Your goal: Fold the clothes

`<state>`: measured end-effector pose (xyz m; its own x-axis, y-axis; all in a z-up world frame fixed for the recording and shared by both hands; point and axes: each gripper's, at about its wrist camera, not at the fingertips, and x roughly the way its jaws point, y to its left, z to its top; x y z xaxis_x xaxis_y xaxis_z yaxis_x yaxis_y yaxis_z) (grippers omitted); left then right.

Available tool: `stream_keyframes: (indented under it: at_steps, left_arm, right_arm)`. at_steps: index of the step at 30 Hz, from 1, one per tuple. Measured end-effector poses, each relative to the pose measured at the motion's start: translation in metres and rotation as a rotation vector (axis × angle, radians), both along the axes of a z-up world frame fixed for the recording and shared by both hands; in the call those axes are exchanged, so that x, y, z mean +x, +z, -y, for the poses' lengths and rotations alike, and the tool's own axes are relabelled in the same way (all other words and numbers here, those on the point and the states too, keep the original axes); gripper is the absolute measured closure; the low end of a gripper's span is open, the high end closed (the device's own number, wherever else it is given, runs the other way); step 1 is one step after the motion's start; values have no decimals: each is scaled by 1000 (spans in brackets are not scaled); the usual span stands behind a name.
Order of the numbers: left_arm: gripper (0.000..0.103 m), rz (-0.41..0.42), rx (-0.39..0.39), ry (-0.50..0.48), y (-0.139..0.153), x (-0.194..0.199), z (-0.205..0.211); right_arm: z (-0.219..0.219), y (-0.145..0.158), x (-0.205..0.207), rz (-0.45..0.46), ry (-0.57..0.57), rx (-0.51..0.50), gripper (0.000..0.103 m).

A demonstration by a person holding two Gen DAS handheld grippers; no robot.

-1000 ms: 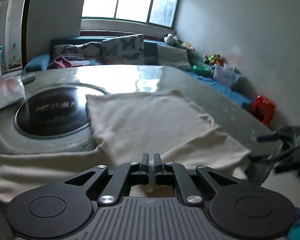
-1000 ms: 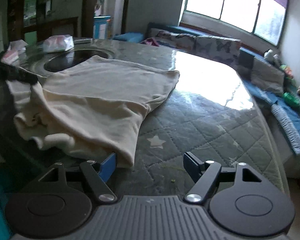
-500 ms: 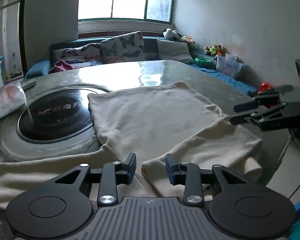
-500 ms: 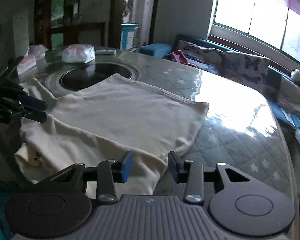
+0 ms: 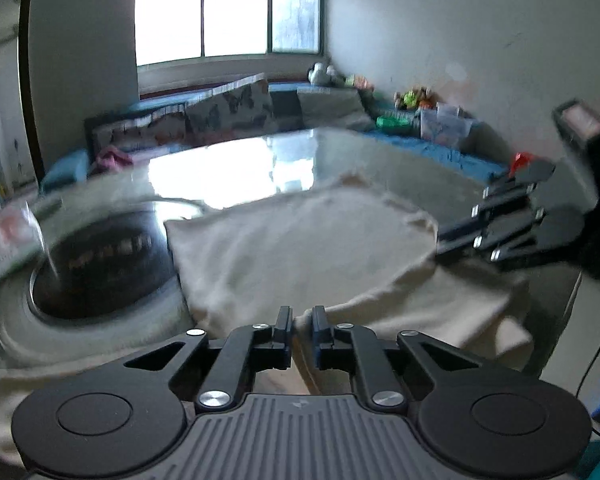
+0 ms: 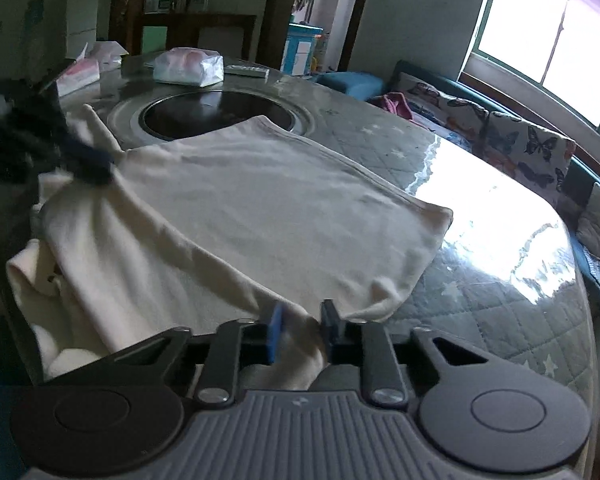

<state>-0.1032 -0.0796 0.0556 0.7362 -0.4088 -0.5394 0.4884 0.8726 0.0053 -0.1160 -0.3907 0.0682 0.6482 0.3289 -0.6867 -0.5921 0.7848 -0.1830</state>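
Observation:
A cream garment [image 5: 300, 240] lies spread on the grey quilted table, also seen in the right wrist view [image 6: 260, 208]. My left gripper [image 5: 301, 326] is shut on a fold of the garment at its near edge. My right gripper [image 6: 300, 320] is shut on the cloth at the opposite edge, with fabric bunched between its fingers. Each gripper shows in the other's view: the right one [image 5: 440, 240] at the cloth's right edge, the left one [image 6: 88, 160] blurred at the cloth's left side. The cloth between them is raised in a ridge.
A round black hotplate [image 6: 216, 114] in a grey ring is set into the table [image 6: 480, 300] under the garment's far edge. Tissue packs [image 6: 188, 66] and a remote [image 6: 246, 71] lie beyond it. A sofa with cushions [image 6: 520, 148] runs under the window.
Both grippers were open half a second ago and have closed on the garment's edges. The cloth between them has lifted into a ridge. The left view is blurred by motion.

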Motion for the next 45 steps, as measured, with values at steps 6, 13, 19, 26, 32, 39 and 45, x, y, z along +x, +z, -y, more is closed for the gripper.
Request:
stream_keyframes:
  at_steps: [6,13,19,26,32,39,45]
  left_arm:
    - [92,29,-32,5,6,12,2]
    - [87,-92,-13,137,-25,38,-6]
    - [87,-68,-82,154,-11,20,-19]
    - [86,-115,-73,107,-24,18,-3]
    - [82,-90,-126,184,-15,7,-27]
    - [72,-73,-154,398,-9,-12,-80]
    - [64,-59,-161,608,-10,-30,-127]
  right_arm:
    - [15,8,-5,41,-87,29,100]
    - [25,2,-3,46,-155,72,91]
    - [22,10,-6,70,-150,100,91]
    - [5,-5,4,21,-135,87,90]
    - [-19,11,4,26,-53,77,89]
    - [-76,10,11,-23,121,85,89]
    - [-116,-2,14,-38,208,52,89]
